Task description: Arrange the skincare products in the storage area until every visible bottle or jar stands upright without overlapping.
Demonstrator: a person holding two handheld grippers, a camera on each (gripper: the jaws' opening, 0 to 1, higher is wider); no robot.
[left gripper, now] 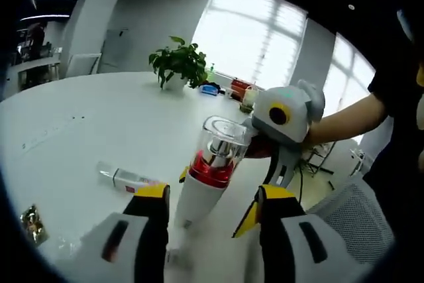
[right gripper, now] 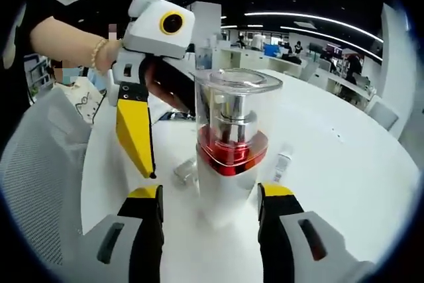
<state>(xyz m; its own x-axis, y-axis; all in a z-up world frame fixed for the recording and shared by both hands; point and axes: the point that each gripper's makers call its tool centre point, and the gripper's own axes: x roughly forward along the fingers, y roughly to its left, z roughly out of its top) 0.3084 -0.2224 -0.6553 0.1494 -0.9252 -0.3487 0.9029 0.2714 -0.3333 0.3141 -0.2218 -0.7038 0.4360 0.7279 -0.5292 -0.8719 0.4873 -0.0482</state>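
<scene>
In the left gripper view, the left gripper (left gripper: 211, 202) rises from the bottom of the frame with its yellow-tipped jaws spread wide, and a white bottle (left gripper: 211, 171) with a red collar and clear cap stands tilted in the gap between them; whether the jaws touch it cannot be told. The silver pump is visible inside the cap. Just left of it, lower left of centre, a small clear tube (left gripper: 126, 177) lies flat on the white table (left gripper: 99, 117), well apart from the bottle. Near the lower left edge sits a small shiny wrapper (left gripper: 31, 223). Behind the bottle, at right of centre, the right gripper (left gripper: 281, 164) reaches in, held by a person's hand. Farther back, at upper centre, a potted plant (left gripper: 179, 63) stands before bright windows. In the right gripper view, the right gripper (right gripper: 209, 213) has its jaws wide on either side of the bottle (right gripper: 232, 157), upright at centre frame; contact is unclear. The left gripper (right gripper: 136, 134) hangs at upper left, and the tube (right gripper: 283, 162) lies right of the bottle.
</scene>
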